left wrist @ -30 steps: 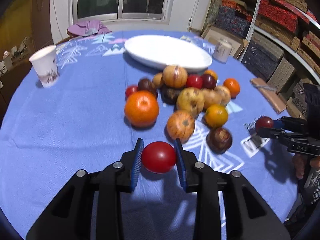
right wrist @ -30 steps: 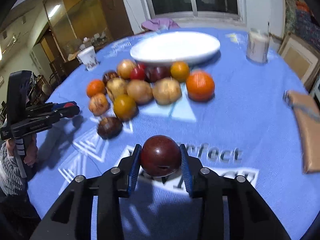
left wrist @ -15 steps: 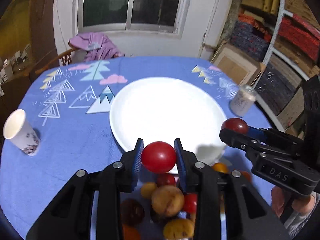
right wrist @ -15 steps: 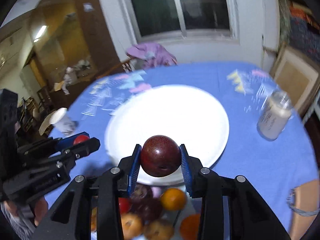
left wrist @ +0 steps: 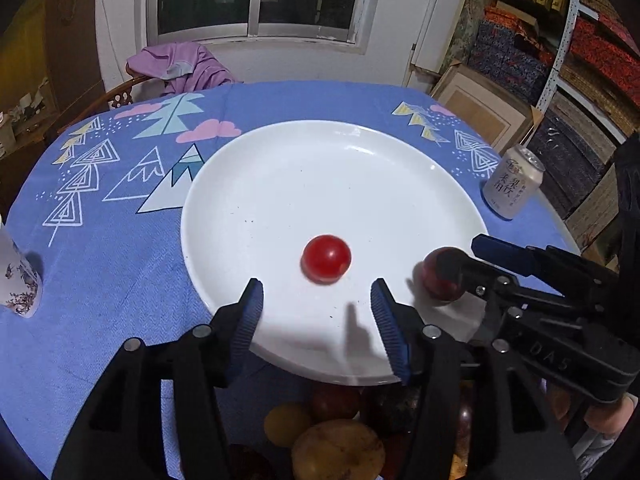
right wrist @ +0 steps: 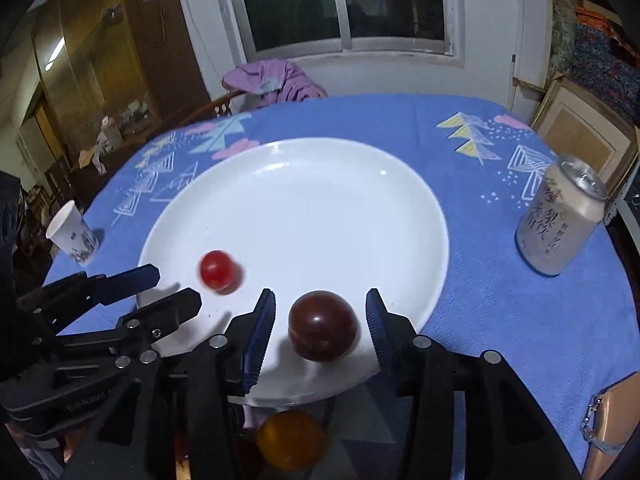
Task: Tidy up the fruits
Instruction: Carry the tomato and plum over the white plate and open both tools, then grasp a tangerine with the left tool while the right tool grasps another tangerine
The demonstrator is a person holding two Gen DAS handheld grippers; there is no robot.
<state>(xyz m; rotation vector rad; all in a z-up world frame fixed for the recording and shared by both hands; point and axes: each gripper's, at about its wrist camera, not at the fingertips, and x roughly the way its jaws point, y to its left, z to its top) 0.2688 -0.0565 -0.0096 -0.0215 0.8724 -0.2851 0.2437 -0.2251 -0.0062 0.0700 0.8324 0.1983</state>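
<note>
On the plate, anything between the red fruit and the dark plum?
No: only bare white plate separates the small red fruit from the dark plum. The right wrist view shows it best; the left gripper's fingertip sits just below that gap.

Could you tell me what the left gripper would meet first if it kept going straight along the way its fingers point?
Most likely the small red fruit, which lies on the white plate just ahead of the left gripper, whose jaws are opening with nothing between them. Depth is unclear, so it might touch the plate first.

A small glossy red round fruit (left wrist: 326, 258) lies on a wide white plate (left wrist: 280, 184). A larger dark maroon round fruit (right wrist: 322, 325) sits near the plate's front rim — the two apart.
</note>
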